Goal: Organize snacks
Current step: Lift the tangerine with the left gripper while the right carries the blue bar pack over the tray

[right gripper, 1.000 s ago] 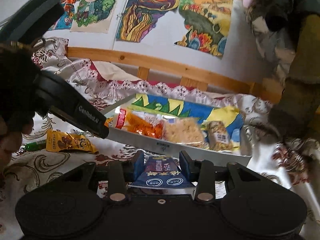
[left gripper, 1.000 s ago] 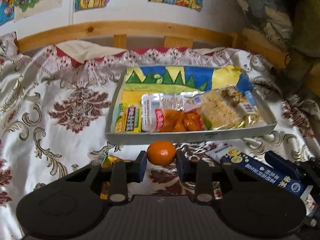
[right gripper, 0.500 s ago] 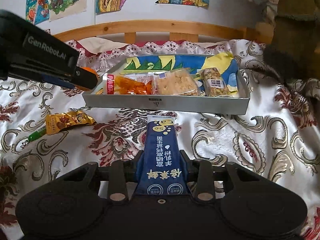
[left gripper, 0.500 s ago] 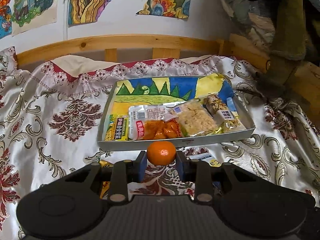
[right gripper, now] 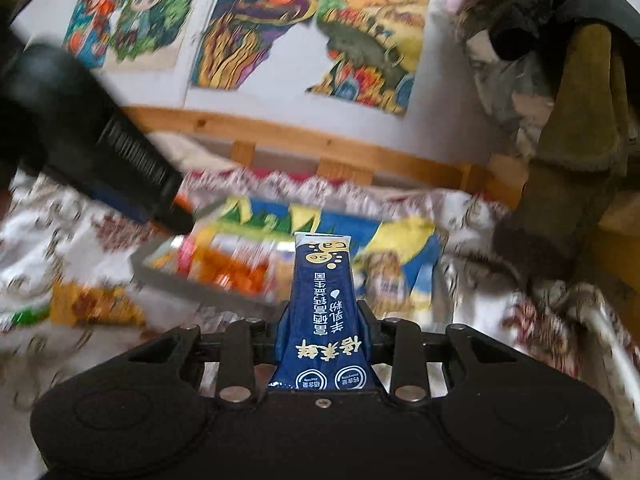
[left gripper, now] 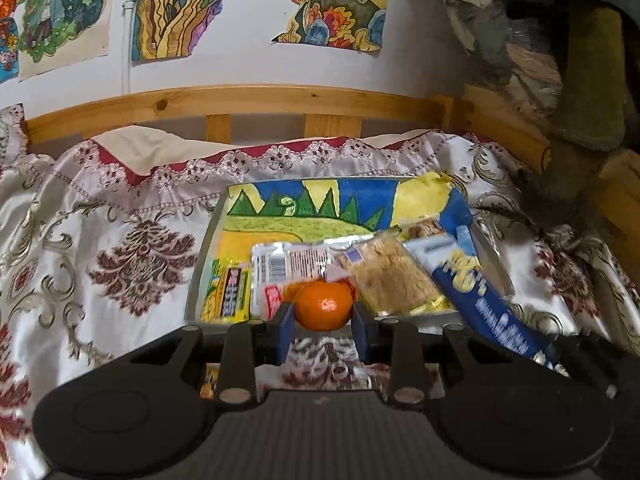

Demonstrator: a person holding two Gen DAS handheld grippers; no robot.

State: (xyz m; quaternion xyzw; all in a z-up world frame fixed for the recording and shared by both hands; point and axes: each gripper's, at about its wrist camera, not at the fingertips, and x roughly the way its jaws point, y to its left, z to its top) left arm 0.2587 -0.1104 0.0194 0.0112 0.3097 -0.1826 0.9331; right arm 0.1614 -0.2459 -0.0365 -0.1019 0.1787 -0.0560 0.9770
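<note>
My left gripper (left gripper: 323, 320) is shut on a small orange mandarin (left gripper: 323, 306), held just before the near wall of the grey tray (left gripper: 196, 280). The tray, lined with a colourful drawing, holds a yellow packet (left gripper: 230, 294), a clear pack of orange snacks (left gripper: 288, 264) and a cracker pack (left gripper: 390, 276). My right gripper (right gripper: 323, 320) is shut on a dark blue stick sachet (right gripper: 324, 292), lifted and pointing at the tray (right gripper: 192, 284). In the left wrist view that blue sachet (left gripper: 480, 296) reaches over the tray's right end. The left gripper's finger (right gripper: 132, 168) crosses the right wrist view at upper left.
A patterned satin cloth (left gripper: 100, 248) covers the bed. A yellow snack packet (right gripper: 92, 304) with a green item (right gripper: 24, 314) beside it lies on the cloth left of the tray. A wooden rail (left gripper: 260, 100) and a wall of drawings stand behind; dark clothing (left gripper: 580, 80) hangs at right.
The right gripper closed on the blue sachet and lifted it off the cloth toward the tray. The left gripper rose with the mandarin, so the tray sits lower and closer in view.
</note>
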